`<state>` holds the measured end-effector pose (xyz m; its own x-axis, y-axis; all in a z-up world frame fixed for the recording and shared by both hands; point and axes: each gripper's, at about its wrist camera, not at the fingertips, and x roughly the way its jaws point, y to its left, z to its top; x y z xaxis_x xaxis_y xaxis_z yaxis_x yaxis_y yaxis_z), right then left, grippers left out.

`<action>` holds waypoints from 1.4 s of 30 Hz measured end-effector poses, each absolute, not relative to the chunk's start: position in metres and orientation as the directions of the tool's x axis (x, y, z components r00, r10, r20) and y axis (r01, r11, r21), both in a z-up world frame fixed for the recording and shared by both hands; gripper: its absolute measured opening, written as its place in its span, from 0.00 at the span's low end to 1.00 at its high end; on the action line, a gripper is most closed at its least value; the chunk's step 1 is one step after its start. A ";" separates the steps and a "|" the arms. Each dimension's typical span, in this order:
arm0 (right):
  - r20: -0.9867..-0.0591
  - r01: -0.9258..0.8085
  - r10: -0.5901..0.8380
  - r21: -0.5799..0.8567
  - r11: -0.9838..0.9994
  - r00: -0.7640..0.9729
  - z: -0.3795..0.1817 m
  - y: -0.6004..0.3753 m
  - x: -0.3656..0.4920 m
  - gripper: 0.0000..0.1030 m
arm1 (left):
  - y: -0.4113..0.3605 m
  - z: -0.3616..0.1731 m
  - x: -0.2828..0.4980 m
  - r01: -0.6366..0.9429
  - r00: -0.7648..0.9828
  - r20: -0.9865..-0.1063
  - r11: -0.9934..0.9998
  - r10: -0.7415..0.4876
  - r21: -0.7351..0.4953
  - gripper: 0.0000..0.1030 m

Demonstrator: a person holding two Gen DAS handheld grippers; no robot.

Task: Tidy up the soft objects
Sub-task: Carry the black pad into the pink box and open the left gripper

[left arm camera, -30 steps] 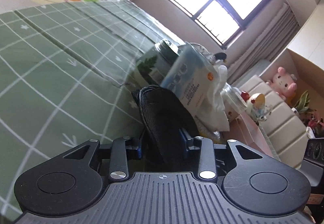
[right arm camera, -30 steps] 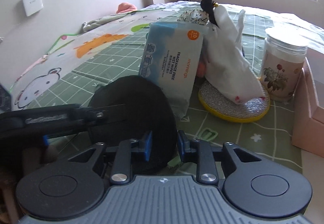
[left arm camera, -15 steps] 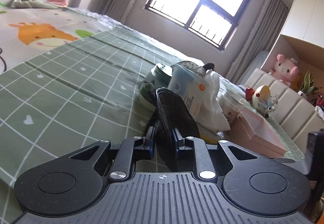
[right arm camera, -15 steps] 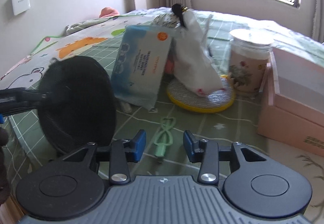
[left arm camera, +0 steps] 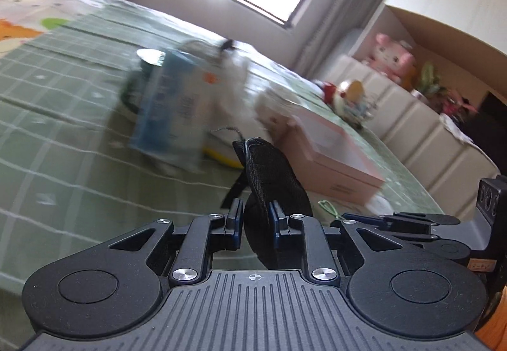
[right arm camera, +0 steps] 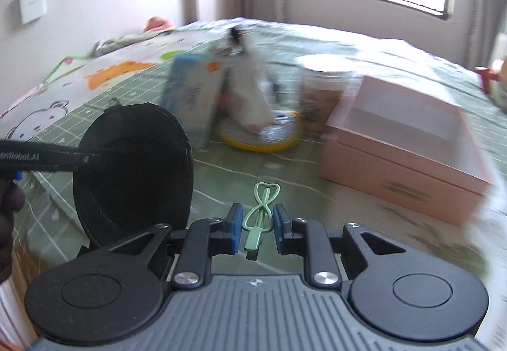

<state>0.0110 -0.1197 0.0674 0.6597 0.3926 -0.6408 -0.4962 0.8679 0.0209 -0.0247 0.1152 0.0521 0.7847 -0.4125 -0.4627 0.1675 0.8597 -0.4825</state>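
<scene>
A round black soft pad [left arm camera: 272, 173] stands on edge between the jaws of my left gripper [left arm camera: 256, 214], which is shut on its lower rim. In the right wrist view the same pad [right arm camera: 136, 167] hangs at the left above the green checked bedspread [right arm camera: 221, 173], pinched by the left gripper's fingers [right arm camera: 47, 157]. My right gripper [right arm camera: 256, 221] hovers low over a pale green clip [right arm camera: 264, 195] lying on the bedspread. Its jaws are closing to a narrow gap; the clip shows between them, and the pads do not visibly press on it.
Behind stand a blue wet-wipes pack [right arm camera: 193, 97], a white soft bundle [right arm camera: 253, 97] on a yellow-rimmed round pad [right arm camera: 263, 138], a lidded jar [right arm camera: 323, 94] and an open pink box [right arm camera: 396, 145]. A dark green jar [left arm camera: 139, 87] hides behind the wipes. Plush toys [left arm camera: 393, 59] sit by the headboard.
The right gripper let go of the black pad, swung right and now sits over the green clip with jaws narrowed. The left gripper closed on the pad and lifted it, turning right.
</scene>
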 end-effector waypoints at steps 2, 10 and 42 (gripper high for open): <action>-0.628 -0.455 0.358 0.008 0.891 0.691 0.074 -0.148 0.000 0.20 | 0.095 0.062 -0.014 0.217 0.758 -0.457 0.841 -0.465 -0.496 0.20; -0.536 -0.318 0.256 -0.024 0.948 0.804 0.113 -0.207 0.016 0.20 | 0.018 0.140 0.090 0.408 0.702 -0.414 0.804 -0.579 -0.432 0.20; -0.566 -0.252 0.283 0.135 0.958 0.774 0.043 -0.121 0.060 0.75 | 0.066 0.104 0.088 0.261 0.781 -0.532 0.946 -0.325 -0.194 0.23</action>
<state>0.0603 -0.1214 0.0434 0.7740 0.2834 -0.5662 -0.2524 0.9582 0.1345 0.0877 0.0660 0.1036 0.7815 -0.3254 -0.5324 0.2614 0.9455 -0.1942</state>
